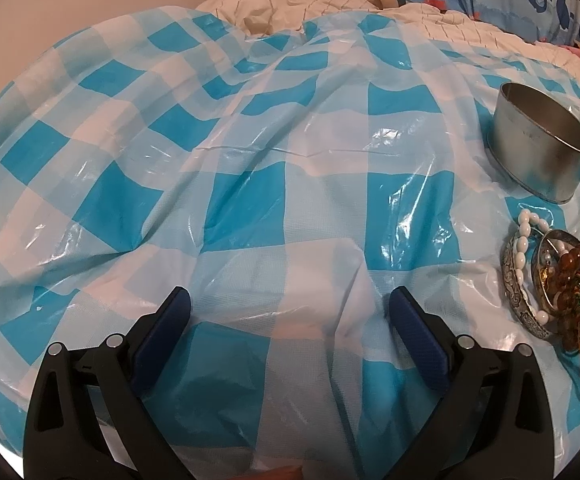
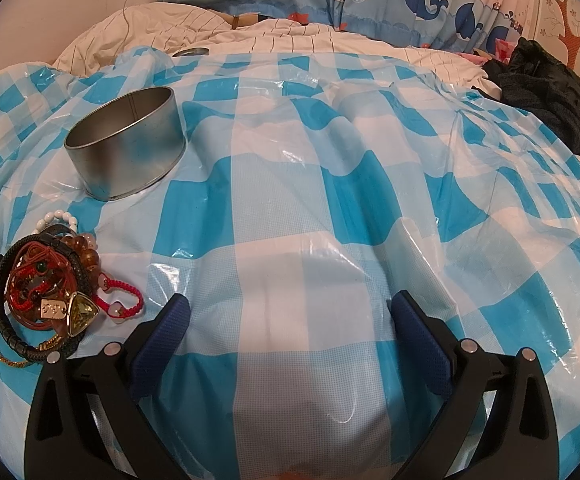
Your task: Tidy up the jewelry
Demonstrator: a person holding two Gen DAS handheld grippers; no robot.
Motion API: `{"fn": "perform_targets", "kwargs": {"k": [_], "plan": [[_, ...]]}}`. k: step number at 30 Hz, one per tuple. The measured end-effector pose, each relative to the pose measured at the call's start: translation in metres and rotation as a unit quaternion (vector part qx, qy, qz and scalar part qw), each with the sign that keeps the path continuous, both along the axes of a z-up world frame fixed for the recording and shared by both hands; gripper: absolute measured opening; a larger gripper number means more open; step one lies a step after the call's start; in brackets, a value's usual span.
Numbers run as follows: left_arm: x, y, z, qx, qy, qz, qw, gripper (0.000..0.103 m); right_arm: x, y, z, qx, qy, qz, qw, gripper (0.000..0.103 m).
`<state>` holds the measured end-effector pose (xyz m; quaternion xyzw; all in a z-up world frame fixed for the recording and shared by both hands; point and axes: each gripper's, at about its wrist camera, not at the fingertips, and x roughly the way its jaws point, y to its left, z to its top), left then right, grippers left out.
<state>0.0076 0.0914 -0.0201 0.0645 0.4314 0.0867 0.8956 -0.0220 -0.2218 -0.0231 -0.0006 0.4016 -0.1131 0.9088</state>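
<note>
Left tool (image 1: 290,316) stood wide, empty, over the checked plastic sheet (image 1: 250,184) on the bed. Tin (image 1: 542,148) sat just beyond the tangled bracelets (image 1: 550,292), between both tools. Right tool (image 2: 290,316) also wide, empty. Risk as judged: snagged cords lifting several bracelets together; the slick sheet puckering and tipping the tin.
</note>
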Motion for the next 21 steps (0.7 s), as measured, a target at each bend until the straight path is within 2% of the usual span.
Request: {"fn": "perform_targets", "kwargs": {"k": [8, 10, 14, 18, 21], "plan": [[0.001, -0.006, 0.004, 0.006, 0.0, 0.014, 0.9999, 0.095, 0.0, 0.0, 0.002, -0.001, -0.001, 0.001, 1.0, 0.096], [-0.001, -0.007, 0.009, -0.008, -0.007, 0.007, 0.9999, 0.095, -0.006, -0.001, 0.005, 0.006, -0.013, 0.002, 1.0, 0.096], [-0.003, -0.011, 0.017, -0.031, -0.018, -0.007, 0.9993, 0.095, -0.022, -0.009, 0.019, 0.002, -0.061, -0.032, 0.998, 0.096], [0.002, -0.012, 0.003, -0.041, 0.006, -0.017, 0.999, 0.096, -0.005, -0.007, 0.007, -0.012, -0.005, -0.031, 0.999, 0.096], [0.002, -0.012, 0.001, -0.041, 0.005, -0.016, 0.999, 0.096, -0.003, -0.005, 0.006, -0.021, -0.002, -0.031, 0.999, 0.096]]}}
